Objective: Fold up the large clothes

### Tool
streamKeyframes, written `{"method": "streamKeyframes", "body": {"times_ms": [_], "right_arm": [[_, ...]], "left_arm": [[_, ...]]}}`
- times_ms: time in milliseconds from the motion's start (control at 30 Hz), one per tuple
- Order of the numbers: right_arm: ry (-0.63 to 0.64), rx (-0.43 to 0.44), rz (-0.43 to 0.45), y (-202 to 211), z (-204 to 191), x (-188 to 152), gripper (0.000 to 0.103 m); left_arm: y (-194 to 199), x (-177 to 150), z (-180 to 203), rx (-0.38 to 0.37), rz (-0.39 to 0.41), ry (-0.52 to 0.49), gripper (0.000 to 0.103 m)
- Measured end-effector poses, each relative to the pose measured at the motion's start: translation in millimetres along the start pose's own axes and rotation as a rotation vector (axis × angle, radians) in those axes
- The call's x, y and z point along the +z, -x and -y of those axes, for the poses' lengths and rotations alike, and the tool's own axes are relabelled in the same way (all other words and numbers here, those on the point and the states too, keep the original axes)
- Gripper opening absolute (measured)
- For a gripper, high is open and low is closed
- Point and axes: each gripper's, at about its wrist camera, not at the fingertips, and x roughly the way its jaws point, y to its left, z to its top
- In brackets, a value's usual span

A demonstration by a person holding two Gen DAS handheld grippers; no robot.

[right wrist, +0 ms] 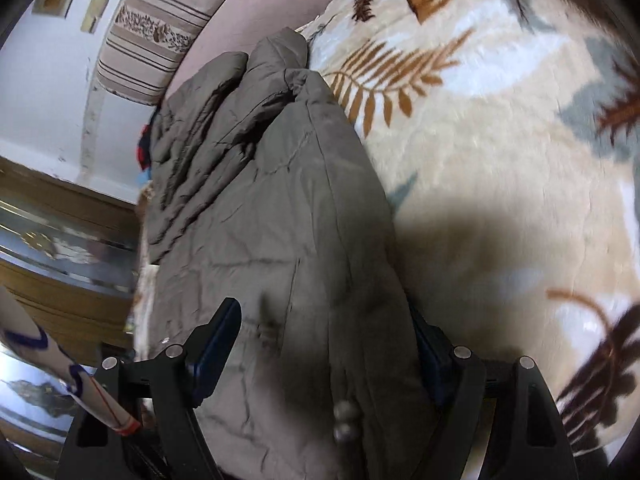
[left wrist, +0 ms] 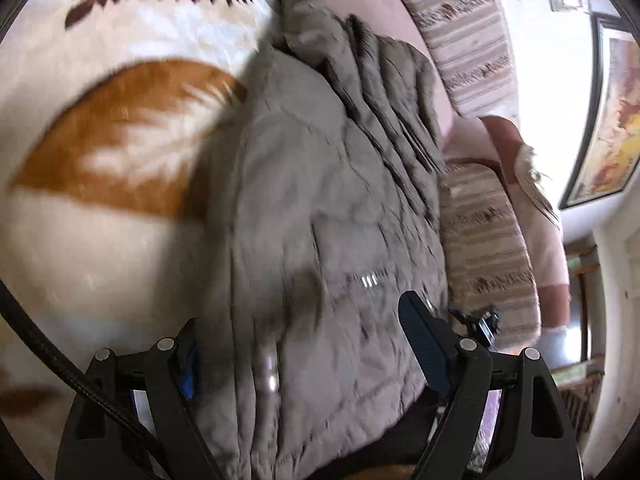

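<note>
Plainly, the grey-brown quilted puffer jacket point(left wrist: 320, 200) lies folded lengthwise on the cream plush leaf-patterned blanket point(left wrist: 100, 240) of the bed. The left tongs point(left wrist: 304, 352) straddle its near end, spread wide and pressing nothing; the right tongs point(right wrist: 324, 344) do likewise. The slick, springy padding could puff back and undo the fold, or slip from a shallow pinch.

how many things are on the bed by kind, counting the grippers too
grey padded jacket: 1
leaf-print blanket: 1
striped cushions: 2
grippers, left gripper and right gripper: 2
total: 6
</note>
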Motion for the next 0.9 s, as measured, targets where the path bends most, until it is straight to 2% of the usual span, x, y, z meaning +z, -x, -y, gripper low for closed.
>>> {"method": "streamKeyframes", "body": {"times_ms": [133, 233, 333, 433, 533, 600, 900], "right_arm": [[-0.016, 0.063, -0.031, 3, 3, -15, 0.081], [0.008, 0.068, -0.054, 6, 1, -28, 0.075], [0.007, 0.109, -0.073, 8, 5, -43, 0.069], [0.001, 0.149, -0.08, 10, 10, -52, 0.063], [-0.003, 0.132, -0.098, 5, 14, -60, 0.062], [0.002, 0.132, -0.111, -1, 15, -67, 0.062], [0.016, 0.163, -0.131, -17, 0, -83, 0.062]], "left_arm": [[-9, -17, 10, -0.059, -0.03, -0.036, 0.082], [-10, -25, 17, -0.082, -0.04, -0.061, 0.082], [-9, -34, 21, -0.114, -0.04, -0.074, 0.082], [-7, -42, 19, -0.114, -0.054, -0.088, 0.082], [-15, -43, 23, -0.073, -0.069, -0.109, 0.082], [-24, -45, 21, -0.013, -0.084, -0.103, 0.081], [-28, -58, 31, 0.065, -0.055, -0.153, 0.081]]}}
